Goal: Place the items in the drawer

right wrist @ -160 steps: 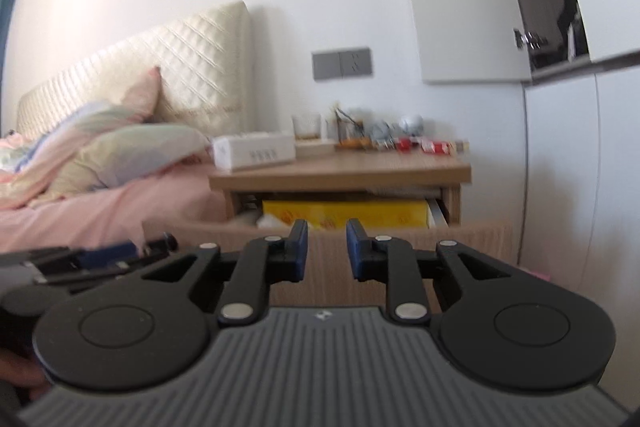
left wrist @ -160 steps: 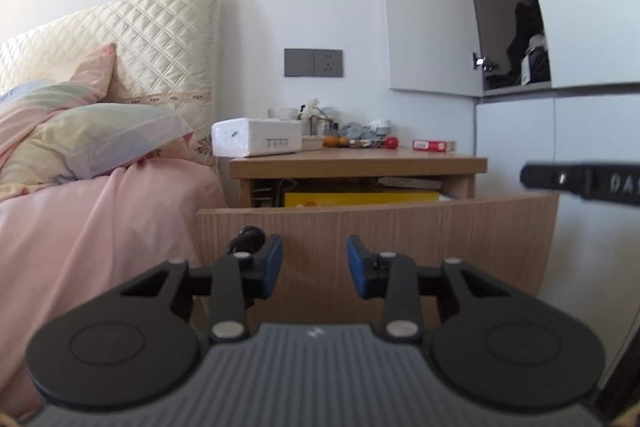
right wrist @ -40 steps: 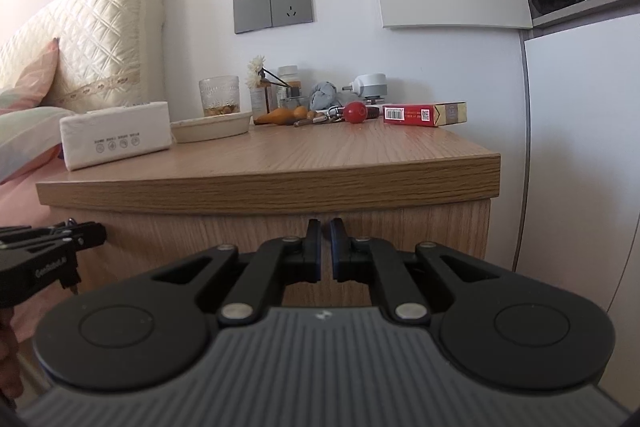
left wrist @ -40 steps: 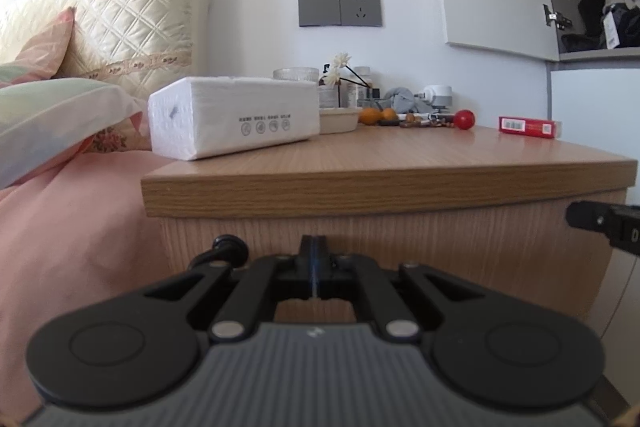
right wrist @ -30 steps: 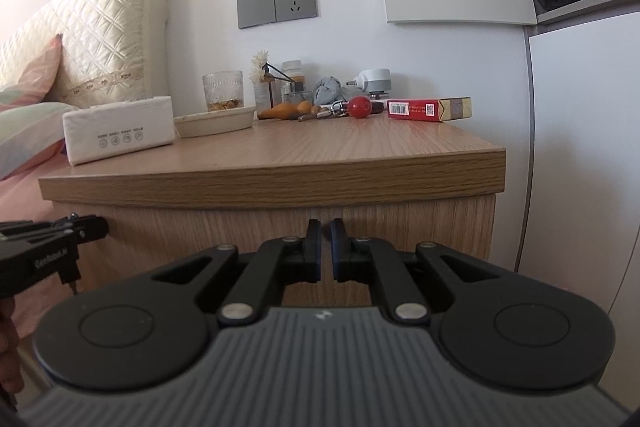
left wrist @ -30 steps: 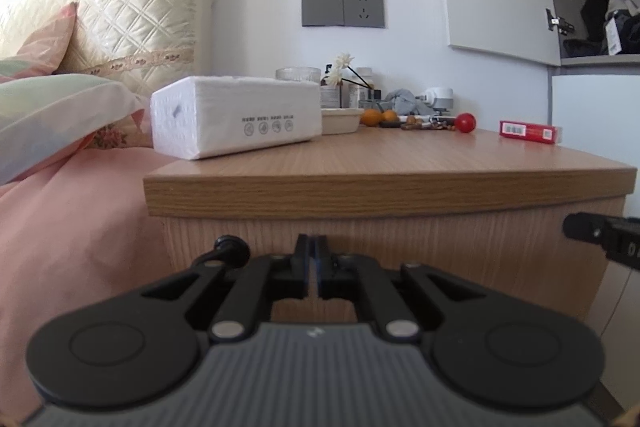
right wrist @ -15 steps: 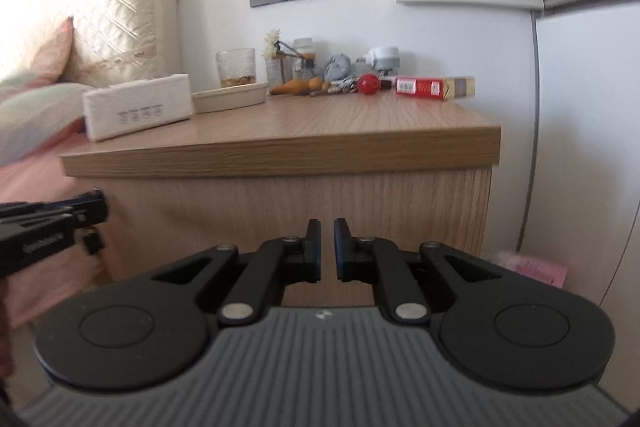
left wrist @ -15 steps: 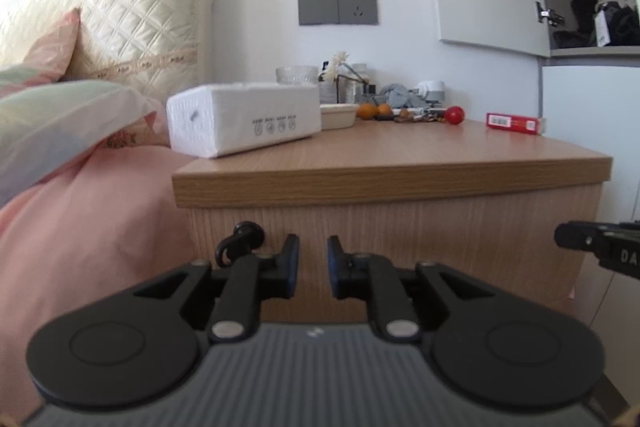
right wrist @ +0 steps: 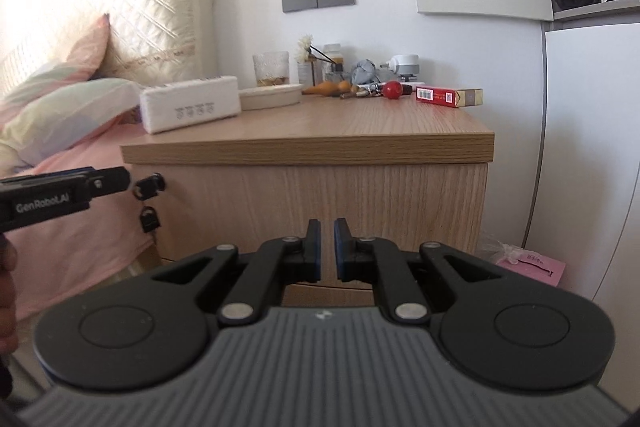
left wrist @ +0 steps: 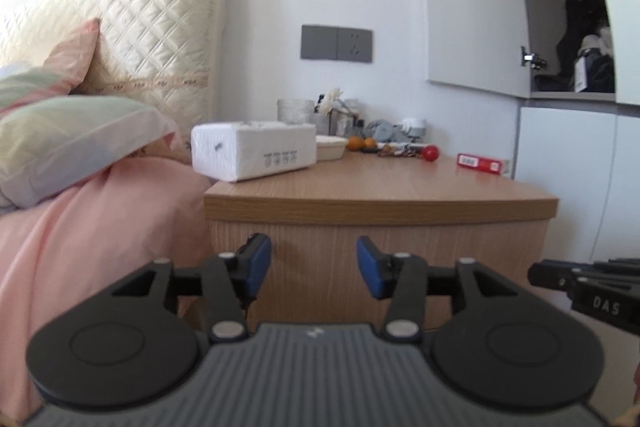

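Observation:
The wooden nightstand's drawer is closed, its front flush under the top. My left gripper is open and empty, a short way in front of the drawer front. My right gripper has its jaws nearly together with a narrow gap and holds nothing, further back from the drawer. On the nightstand top lie a white tissue pack, a red ball and a red box.
A bed with pink sheet and pillows stands left of the nightstand. A small black key hangs at the drawer's left edge. White wardrobe doors stand to the right. A pink packet lies on the floor.
The drawer was open and is now closed. Both grippers have pulled back from the drawer front. My left gripper has gone from shut to open; the right one has opened a crack.

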`<control>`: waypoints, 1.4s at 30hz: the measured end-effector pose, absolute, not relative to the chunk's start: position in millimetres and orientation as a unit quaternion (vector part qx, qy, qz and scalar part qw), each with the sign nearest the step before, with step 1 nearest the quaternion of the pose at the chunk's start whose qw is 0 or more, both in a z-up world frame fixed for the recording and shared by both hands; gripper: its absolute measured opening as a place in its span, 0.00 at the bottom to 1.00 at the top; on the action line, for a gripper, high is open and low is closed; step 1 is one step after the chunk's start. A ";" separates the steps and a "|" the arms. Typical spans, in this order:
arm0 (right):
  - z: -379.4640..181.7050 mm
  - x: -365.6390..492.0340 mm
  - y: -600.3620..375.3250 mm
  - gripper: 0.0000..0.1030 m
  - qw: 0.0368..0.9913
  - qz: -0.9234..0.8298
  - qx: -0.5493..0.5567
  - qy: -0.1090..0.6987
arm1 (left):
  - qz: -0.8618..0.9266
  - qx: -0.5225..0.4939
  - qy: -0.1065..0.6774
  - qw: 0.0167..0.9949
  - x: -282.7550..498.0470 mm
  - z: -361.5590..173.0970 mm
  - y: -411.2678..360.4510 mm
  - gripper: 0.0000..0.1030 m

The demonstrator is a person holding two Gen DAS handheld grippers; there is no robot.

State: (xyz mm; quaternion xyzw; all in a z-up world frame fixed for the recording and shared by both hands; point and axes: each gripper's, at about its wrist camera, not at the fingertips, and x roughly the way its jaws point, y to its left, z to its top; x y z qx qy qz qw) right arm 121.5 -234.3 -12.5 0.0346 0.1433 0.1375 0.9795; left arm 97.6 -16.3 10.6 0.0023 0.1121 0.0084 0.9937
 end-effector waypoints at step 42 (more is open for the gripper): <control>-7.8 17.7 -217.4 0.11 0.986 0.161 0.037 0.030 | 0.019 -0.016 0.067 0.997 -10.8 -0.7 2.6 0.83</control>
